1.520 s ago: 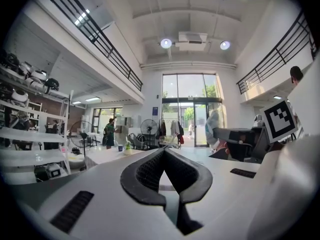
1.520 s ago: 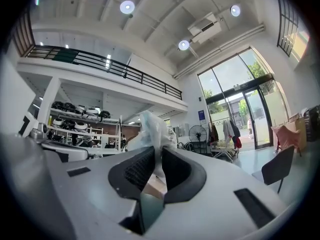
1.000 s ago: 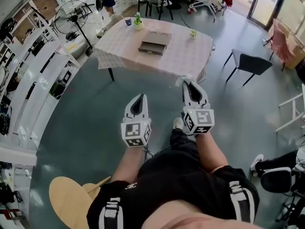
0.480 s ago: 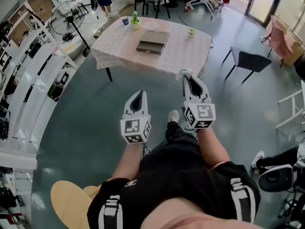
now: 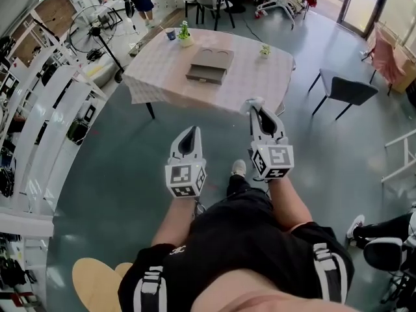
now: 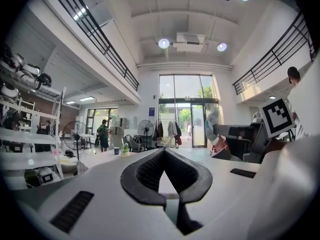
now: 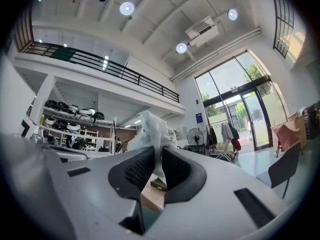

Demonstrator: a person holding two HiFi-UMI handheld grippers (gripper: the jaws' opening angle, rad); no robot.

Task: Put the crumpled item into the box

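The crumpled item (image 5: 251, 103) is a whitish, thin wad pinched at the tip of my right gripper (image 5: 255, 108), which is shut on it. In the right gripper view the crumpled item (image 7: 152, 130) sticks up between the dark pads, and the box (image 7: 159, 185) shows low in the gap. My left gripper (image 5: 193, 131) is held beside it, shut and empty; its tips (image 6: 164, 151) meet. The flat grey-brown box (image 5: 210, 65) lies on the checked table (image 5: 169, 77), well ahead of both grippers. The left gripper view also catches the crumpled item (image 6: 212, 126).
A black chair (image 5: 344, 87) stands right of the table. White shelves (image 5: 45, 122) line the left side, with a standing fan (image 5: 88, 26) behind. A potted plant (image 5: 186, 33) and a small pot (image 5: 264, 48) sit on the table. A wooden stool (image 5: 96, 283) is behind me.
I have walked a little closer to the table and the view has shifted. Both grippers keep the same pose, the right one still pinching the crumpled item.
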